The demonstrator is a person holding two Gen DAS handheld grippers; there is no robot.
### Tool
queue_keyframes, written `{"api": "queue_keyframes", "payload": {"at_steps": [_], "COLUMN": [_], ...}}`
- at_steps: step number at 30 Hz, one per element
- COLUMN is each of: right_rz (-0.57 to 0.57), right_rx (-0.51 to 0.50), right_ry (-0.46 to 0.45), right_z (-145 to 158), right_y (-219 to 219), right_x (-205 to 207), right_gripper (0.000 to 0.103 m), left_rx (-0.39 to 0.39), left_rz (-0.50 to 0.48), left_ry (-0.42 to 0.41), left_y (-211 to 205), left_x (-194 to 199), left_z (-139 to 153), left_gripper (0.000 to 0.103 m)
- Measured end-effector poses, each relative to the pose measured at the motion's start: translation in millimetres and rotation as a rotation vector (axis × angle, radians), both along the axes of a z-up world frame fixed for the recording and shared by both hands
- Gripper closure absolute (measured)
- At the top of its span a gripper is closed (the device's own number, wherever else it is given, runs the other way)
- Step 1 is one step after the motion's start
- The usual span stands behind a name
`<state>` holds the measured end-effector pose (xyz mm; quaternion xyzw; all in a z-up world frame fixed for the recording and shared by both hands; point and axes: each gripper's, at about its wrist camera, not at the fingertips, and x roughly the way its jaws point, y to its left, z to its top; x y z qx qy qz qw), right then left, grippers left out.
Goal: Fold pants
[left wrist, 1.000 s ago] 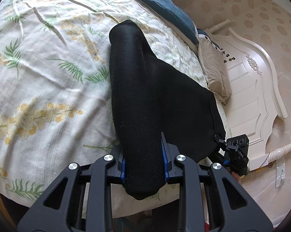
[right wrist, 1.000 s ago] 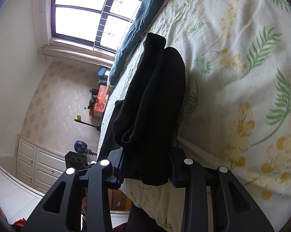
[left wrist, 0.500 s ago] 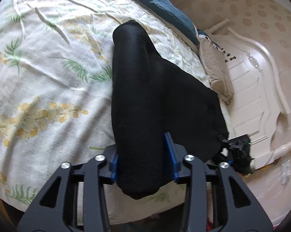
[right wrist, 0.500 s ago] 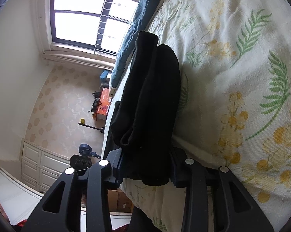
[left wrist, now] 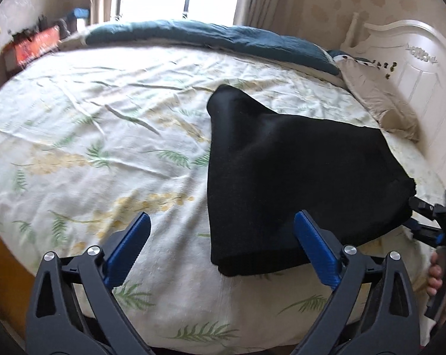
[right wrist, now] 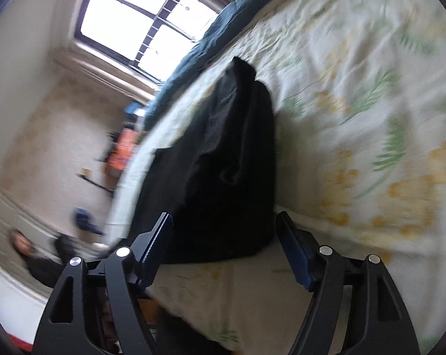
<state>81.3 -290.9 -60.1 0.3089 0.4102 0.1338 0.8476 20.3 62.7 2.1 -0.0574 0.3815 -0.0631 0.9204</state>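
Ahead of the left gripper [left wrist: 221, 247] and off to its right side, the pants [left wrist: 285, 183] lie on the bed [left wrist: 83, 136] as a black wedge, broad at the near edge of the mattress and tapering away to a rounded tip; the near left corner sits just inside the right finger [left wrist: 314, 248], the left finger over bare sheet. Its jaws stand wide with nothing between them. The right gripper [right wrist: 224, 247] faces the same bundle nearly head-on along its long axis, the blunt near end lying just ahead of the gap between its fingers; those jaws are spread too and grip nothing, though that view is blurred. So the right gripper looks the better lined up, the left needing a sideways shift. The cloth is matte, thick and soft, layered with a rolled fold along one side; the sheet beneath is thin, creased, printed with green fronds and yellow sprigs
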Motion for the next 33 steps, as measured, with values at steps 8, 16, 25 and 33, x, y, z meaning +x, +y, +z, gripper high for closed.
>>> {"api": "queue_keyframes", "payload": {"at_steps": [8,16,25,33], "right_rz": [-0.057,0.021,0.035,0.027], "right_rx": [-0.228,-0.221,-0.226,-0.237], "right_ry": [0.006,0.005,0.008,-0.013], "right_z": [12,5,1,9], "right_y": [22,45,54,54], "right_x": [-20,-20,-25,-27], "right_gripper": [0.029,0.029,0.029,0.029], "left_rx": [0.124,0.151,0.162,0.112], "left_rz": [0.082,0.073,0.067,0.072], "left_ry": [-0.036,-0.046,-0.055,-0.018], "left_y": [-22,-34,-42,-34], "left_x": [-10,-3,-1,-4], "left_z": [2,6,3,6], "left_gripper": [0.005,0.003,0.003,0.003]}}
